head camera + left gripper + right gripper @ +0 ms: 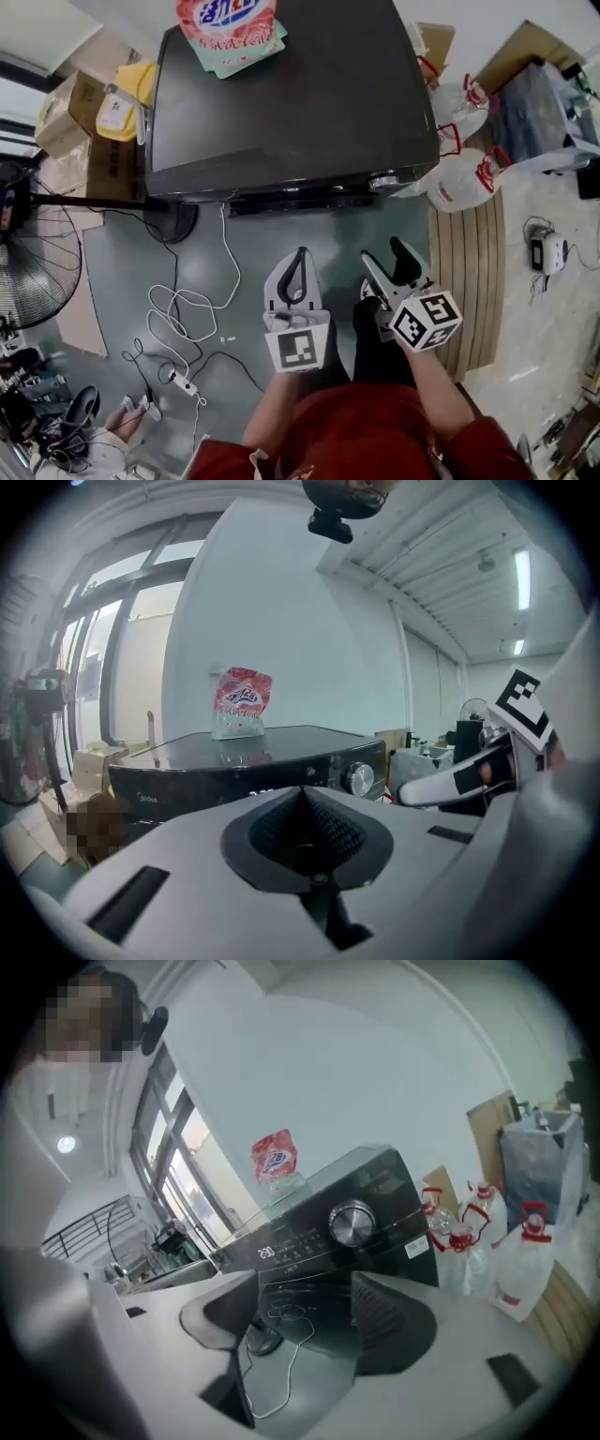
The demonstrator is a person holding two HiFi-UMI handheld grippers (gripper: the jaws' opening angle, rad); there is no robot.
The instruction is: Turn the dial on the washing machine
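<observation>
The dark washing machine [281,94] stands ahead, its silver dial [383,181] at the right end of the front panel. The same dial [360,779] shows past my left gripper, and the dial [352,1222] sits above my right jaws beside a lit display. A pink detergent bag [230,28] lies on top of the machine. My left gripper [300,255] is shut with nothing in it, its pads [305,832] meeting. My right gripper [386,255] is open and empty, short of the machine and below the dial, with floor and cable seen between its jaws [295,1302].
White jugs with red handles [459,178] stand right of the machine on a wooden pallet [469,272]. A fan [28,262] and its round base [173,220] are at left. A white cable [187,309] and power strip [183,382] lie on the floor. Cardboard boxes [84,141] are at far left.
</observation>
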